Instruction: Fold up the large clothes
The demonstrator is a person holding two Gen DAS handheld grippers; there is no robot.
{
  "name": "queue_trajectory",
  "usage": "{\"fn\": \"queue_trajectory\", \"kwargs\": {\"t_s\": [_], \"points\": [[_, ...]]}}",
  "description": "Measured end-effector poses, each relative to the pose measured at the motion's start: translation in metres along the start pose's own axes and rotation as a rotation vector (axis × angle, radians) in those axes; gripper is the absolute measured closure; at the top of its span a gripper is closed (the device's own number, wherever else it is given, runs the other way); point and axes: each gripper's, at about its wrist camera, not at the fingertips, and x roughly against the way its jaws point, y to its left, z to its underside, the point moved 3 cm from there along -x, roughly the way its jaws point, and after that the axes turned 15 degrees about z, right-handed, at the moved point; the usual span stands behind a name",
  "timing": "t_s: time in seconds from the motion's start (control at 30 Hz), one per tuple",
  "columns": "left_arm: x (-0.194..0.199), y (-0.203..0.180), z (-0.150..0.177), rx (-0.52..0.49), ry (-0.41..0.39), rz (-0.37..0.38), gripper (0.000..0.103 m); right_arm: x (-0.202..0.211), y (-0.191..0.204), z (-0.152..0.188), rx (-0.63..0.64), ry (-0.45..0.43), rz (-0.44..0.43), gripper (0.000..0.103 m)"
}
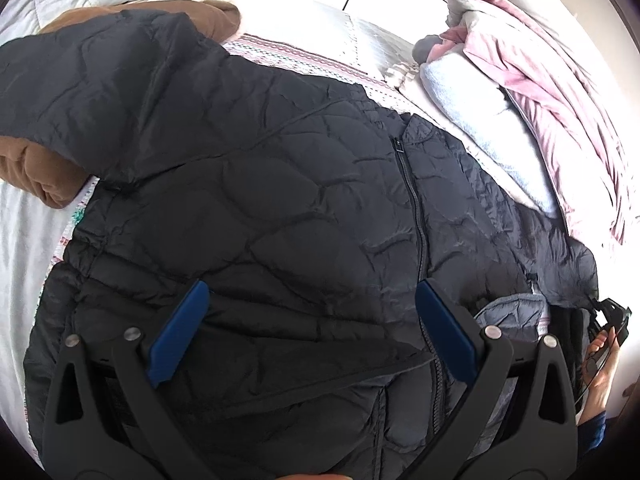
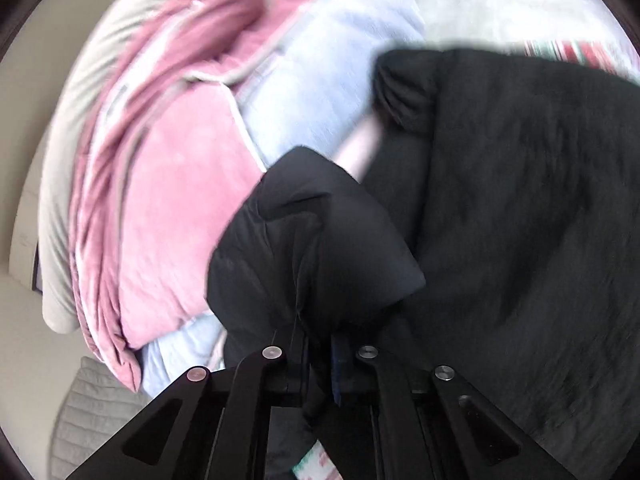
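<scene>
Black quilted puffer jacket (image 1: pixel 280 200) lies zipped, front up, across the white quilted bed (image 1: pixel 24 248). Likely light, soft, slippery, springy; best taken at seams, hem or cuff. Left claw (image 1: pixel 312 328) hovers apart over it. Right claw (image 2: pixel 320 360) is clamped on a sleeve fold.

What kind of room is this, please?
Probably a bedroom: a black quilted zip-up jacket lies on a white quilted bedspread, beside a heap of pink and pale blue plush blankets.
</scene>
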Motion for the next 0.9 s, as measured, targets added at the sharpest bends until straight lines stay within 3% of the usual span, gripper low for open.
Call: {"fn": "queue_trajectory", "kwargs": {"t_s": [0.13, 0.27, 0.33, 0.43, 0.63, 0.77, 0.9], "points": [[-0.002, 0.002, -0.002, -0.002, 0.005, 0.000, 0.000, 0.035, 0.020, -0.008, 0.055, -0.142, 0.008, 0.099], [-0.003, 0.001, -0.001, -0.017, 0.015, -0.001, 0.000, 0.013, 0.015, -0.013, 0.063, -0.118, 0.134, 0.099], [-0.003, 0.001, 0.000, -0.024, 0.016, -0.007, 0.000, 0.003, 0.010, -0.012, 0.060, -0.103, 0.157, 0.099], [-0.004, 0.002, -0.001, -0.016, 0.017, -0.010, 0.000, 0.016, 0.019, -0.014, 0.062, -0.151, 0.087, 0.099], [-0.003, 0.002, -0.002, -0.010, 0.015, -0.002, 0.000, 0.067, 0.114, -0.002, 0.303, -0.333, -0.043, 0.099], [0.002, 0.005, -0.005, -0.007, 0.003, -0.002, 0.000, 0.079, 0.183, 0.034, 0.482, -0.371, -0.120, 0.099], [0.007, 0.010, -0.009, 0.012, -0.014, 0.002, 0.000, 0.087, 0.256, 0.093, 0.653, -0.376, -0.234, 0.098]]}}
